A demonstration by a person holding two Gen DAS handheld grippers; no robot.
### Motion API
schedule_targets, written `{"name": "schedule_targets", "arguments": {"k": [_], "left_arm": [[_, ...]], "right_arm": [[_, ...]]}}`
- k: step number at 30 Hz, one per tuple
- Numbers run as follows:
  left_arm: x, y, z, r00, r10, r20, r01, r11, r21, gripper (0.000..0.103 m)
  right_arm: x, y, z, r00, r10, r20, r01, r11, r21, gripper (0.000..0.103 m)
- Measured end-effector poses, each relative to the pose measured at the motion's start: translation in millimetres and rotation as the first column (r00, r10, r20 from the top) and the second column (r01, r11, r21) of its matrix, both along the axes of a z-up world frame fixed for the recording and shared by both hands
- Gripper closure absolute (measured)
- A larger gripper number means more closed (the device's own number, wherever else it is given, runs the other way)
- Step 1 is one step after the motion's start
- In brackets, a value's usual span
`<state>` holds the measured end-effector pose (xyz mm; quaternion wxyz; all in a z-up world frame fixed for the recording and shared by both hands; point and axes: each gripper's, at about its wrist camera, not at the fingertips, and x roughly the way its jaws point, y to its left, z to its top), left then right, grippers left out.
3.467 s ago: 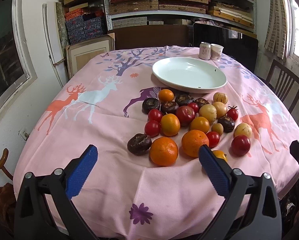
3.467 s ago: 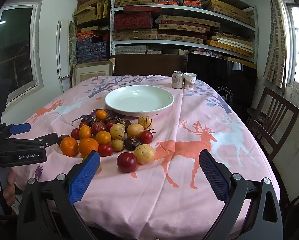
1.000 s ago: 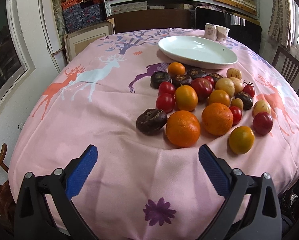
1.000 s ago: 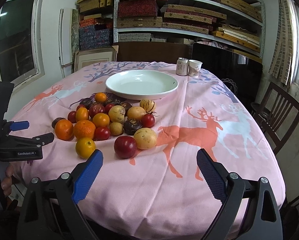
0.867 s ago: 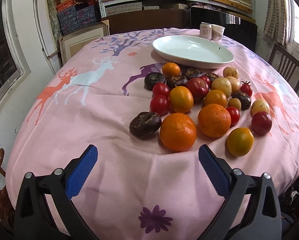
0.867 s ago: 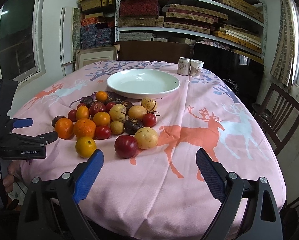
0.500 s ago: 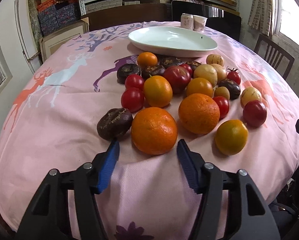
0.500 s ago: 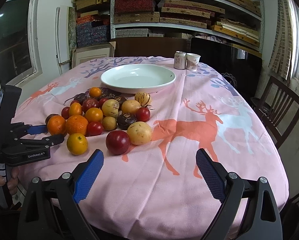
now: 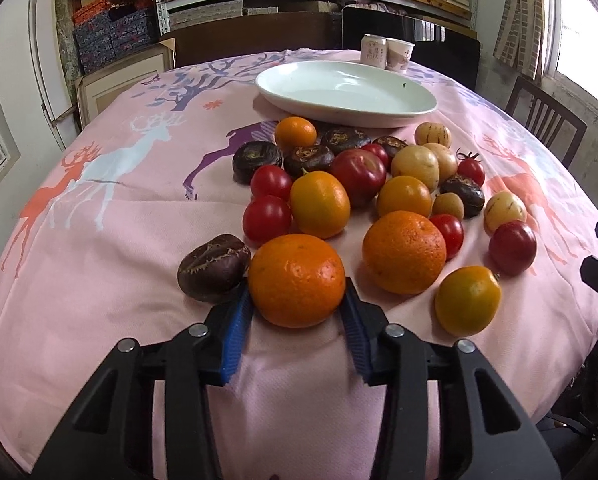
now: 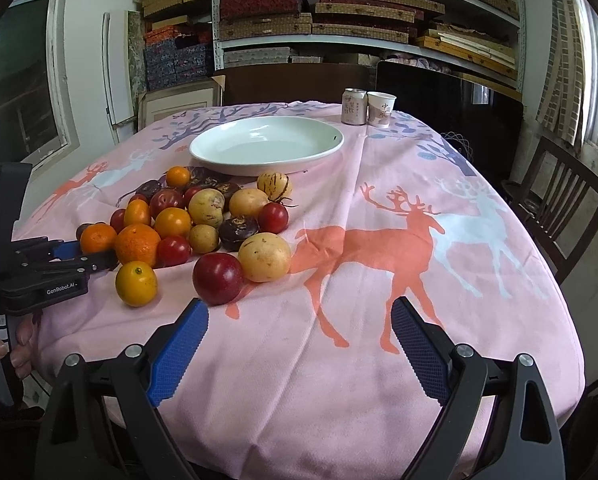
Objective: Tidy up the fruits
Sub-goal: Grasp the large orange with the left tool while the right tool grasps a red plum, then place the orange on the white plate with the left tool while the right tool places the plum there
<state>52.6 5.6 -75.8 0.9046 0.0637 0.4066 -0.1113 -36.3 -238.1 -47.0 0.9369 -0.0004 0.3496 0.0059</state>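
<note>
**Nearest orange between my left jaws**

My left gripper (image 9: 297,308) has just been closing, and its blue pads now press both sides of the nearest orange (image 9: 297,280) at the near left edge of the fruit pile. My right gripper (image 10: 299,344) hangs spread wide over bare pink tablecloth (image 10: 379,380), grasping nothing. The white plate (image 9: 379,120) sits beyond.

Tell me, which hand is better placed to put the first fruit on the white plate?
Probably the left: its gripper, jaws just closing, is shut on the near orange. The right gripper is open over bare tablecloth, plate empty.
</note>
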Motion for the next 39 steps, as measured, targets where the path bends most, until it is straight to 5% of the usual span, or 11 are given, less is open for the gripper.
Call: {"name": "schedule_targets", "arguments": {"k": [8,17,30,39], "left_arm": [[-22.4,8.8,24.3,0.997,-0.007,0.072,0.009,1.000,-0.024,0.061],[-26.6,13.7,20.2,0.998,-0.006,0.057,0.008,1.000,-0.024,0.061],[-20.6,21.2,32.8,0.997,-0.006,0.073,0.010,0.998,-0.054,0.061],[67.0,-15.3,68.9,0.996,-0.056,0.071,0.061,0.995,-0.075,0.061]], "right_arm": [[13.7,28.9,-4.9,0.988,0.151,-0.028,-0.150,0.988,0.031,0.032],[47.8,42.3,-22.2,0.982,0.154,-0.111,-0.146,0.986,0.076,0.065],[36.4,24.5,9.1,0.983,0.182,0.006,-0.180,0.970,0.164,0.066],[130.9,-11.1,42.7,0.992,0.125,-0.022,-0.117,0.969,0.216,0.066]]}}
